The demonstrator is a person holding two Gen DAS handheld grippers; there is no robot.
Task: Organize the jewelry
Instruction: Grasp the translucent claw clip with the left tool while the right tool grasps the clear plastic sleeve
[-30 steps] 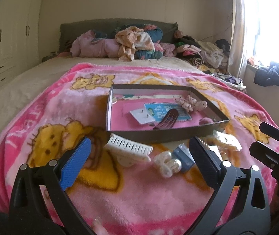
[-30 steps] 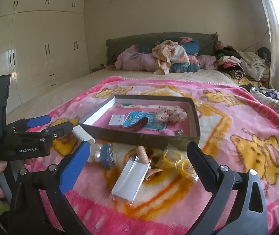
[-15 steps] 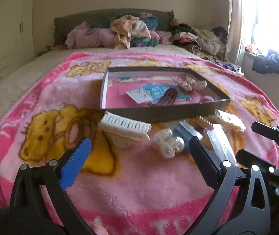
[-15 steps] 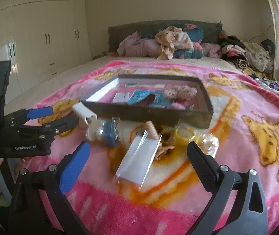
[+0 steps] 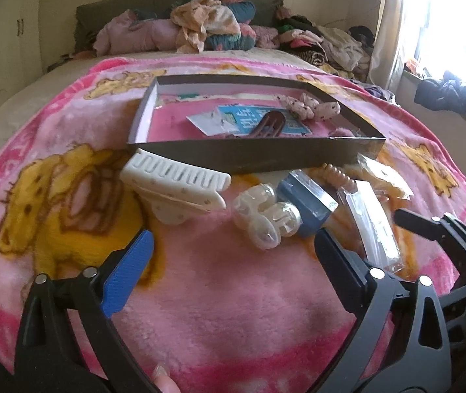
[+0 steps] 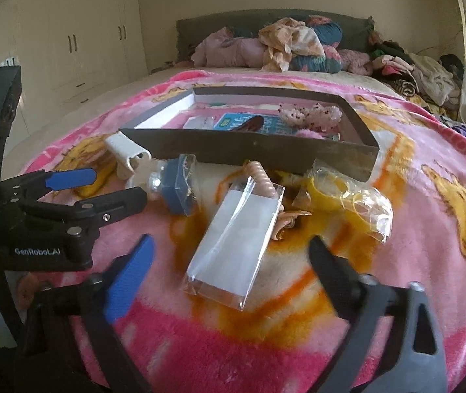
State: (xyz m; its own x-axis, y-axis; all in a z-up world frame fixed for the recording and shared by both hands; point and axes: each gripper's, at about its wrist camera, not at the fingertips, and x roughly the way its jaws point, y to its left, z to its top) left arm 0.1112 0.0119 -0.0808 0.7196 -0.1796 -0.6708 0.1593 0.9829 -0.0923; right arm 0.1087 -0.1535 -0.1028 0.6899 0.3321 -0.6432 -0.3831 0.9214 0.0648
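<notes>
A dark shallow box (image 5: 252, 159) sits on the pink blanket and holds a scrunchie (image 5: 311, 106), a brown clip (image 5: 269, 124) and cards. In front of it lie a white claw clip (image 5: 174, 183), a clear claw clip (image 5: 265, 216), a blue boxed item (image 6: 177, 190), a coiled hair tie (image 6: 260, 177), bagged yellow ties (image 6: 347, 199) and a clear packet (image 6: 233, 245). My left gripper (image 5: 233, 242) hovers open just short of the clear claw clip. My right gripper (image 6: 229, 245) is closing its jaws, the clear packet between them, untouched.
Heaped clothes (image 5: 206, 29) lie against the headboard at the far end of the bed. White wardrobes (image 6: 69, 42) line the left wall. A bright window (image 5: 445, 16) is on the right. The left gripper (image 6: 118, 185) sits close beside the right one.
Both grippers have sunk toward the blanket and tipped downward, so the loose items now loom larger. The right gripper's fingers stand closer together than before.
</notes>
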